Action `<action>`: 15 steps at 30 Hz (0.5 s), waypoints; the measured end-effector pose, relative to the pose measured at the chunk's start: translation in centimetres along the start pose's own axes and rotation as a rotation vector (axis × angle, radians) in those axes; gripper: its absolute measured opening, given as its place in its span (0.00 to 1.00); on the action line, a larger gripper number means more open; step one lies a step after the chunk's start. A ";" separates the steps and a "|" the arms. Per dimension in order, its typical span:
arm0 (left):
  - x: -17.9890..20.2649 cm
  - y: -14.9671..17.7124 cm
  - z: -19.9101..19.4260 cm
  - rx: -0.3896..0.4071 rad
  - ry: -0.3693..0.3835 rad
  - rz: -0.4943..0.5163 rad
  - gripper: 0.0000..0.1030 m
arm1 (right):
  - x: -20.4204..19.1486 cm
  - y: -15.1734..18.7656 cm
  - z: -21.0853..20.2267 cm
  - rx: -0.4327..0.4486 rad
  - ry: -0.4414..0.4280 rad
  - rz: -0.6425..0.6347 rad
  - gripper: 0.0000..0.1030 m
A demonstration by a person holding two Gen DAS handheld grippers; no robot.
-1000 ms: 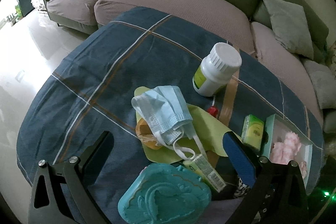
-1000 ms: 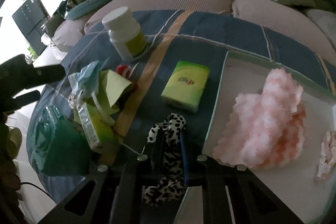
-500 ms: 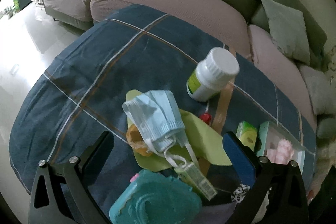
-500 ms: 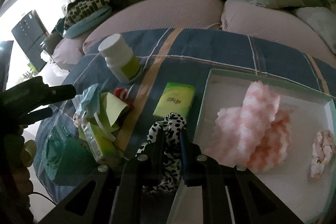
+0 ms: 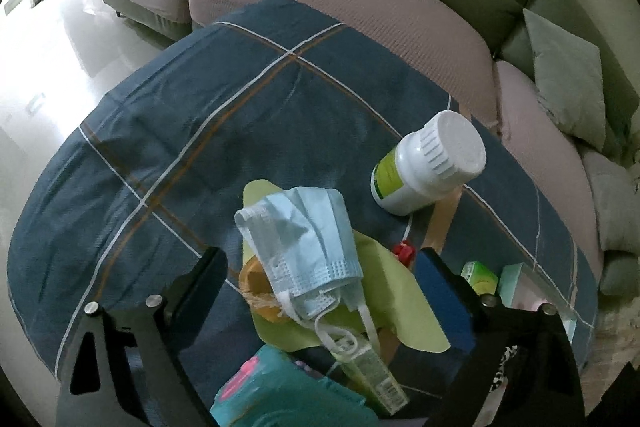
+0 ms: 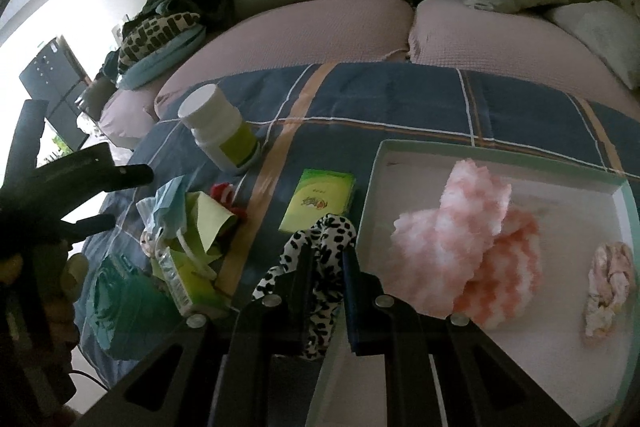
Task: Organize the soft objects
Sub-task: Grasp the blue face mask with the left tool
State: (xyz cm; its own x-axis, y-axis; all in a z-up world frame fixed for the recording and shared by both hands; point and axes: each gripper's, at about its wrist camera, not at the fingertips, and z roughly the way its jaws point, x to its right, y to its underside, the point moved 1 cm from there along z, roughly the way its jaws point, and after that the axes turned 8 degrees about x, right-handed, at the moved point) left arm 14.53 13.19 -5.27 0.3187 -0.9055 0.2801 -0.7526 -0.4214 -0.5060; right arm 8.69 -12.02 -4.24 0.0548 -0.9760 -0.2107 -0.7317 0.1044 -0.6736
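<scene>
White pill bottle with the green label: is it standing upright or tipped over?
Upright. The white pill bottle with the green label stands on its base on the blue plaid cloth, its white cap on top, clear of both grippers.

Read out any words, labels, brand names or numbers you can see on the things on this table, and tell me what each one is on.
No text can be read.
White bottle: green label, print too blurred.
Green tissue pack: a picture and small print, too blurred.
Long green box: barcode on its end, digits too small.
Teal pouch: no print visible.
</scene>
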 end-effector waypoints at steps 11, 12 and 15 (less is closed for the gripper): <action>-0.3 -1.8 2.0 -0.099 -0.070 0.027 0.73 | 0.1 -0.2 -0.2 0.008 -0.011 0.008 0.14; -0.3 -1.8 2.3 -0.113 -0.066 0.027 0.73 | 0.1 -0.2 -0.2 0.006 -0.012 0.011 0.14; -0.1 -1.7 3.8 -0.176 -0.034 0.020 0.65 | 0.2 -0.2 -0.2 0.007 -0.013 0.015 0.14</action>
State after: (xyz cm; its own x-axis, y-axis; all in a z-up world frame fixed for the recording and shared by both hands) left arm 18.00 13.76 -7.58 0.3198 -0.9159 0.2426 -0.8474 -0.3910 -0.3593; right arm 8.69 -12.29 -3.98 0.0529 -0.9716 -0.2305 -0.7279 0.1205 -0.6751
